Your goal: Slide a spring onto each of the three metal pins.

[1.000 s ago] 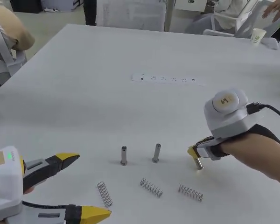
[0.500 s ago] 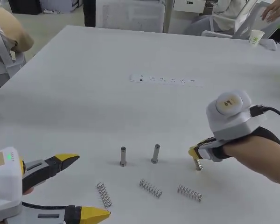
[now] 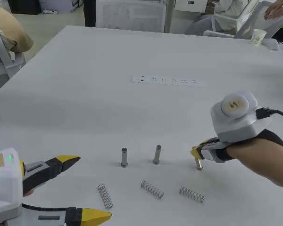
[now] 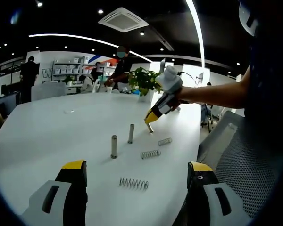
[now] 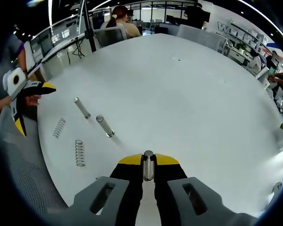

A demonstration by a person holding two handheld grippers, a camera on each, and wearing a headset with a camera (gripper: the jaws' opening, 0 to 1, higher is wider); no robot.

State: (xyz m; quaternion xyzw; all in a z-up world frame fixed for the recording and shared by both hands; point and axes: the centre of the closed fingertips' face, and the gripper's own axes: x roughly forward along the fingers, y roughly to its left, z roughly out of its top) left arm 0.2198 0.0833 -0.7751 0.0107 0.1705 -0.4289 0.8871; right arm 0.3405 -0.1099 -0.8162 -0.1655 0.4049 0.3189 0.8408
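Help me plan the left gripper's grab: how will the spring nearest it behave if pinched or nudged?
That spring lies on its side on the smooth white table, so a nudge would probably roll or skid it. Its thin, open coils suggest it's light and would likely squash or squirm out if pinched across them.

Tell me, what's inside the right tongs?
A metal pin, clamped between the right tongs' yellow tips. Its lower end pokes out below; the tips hide part of its shaft.
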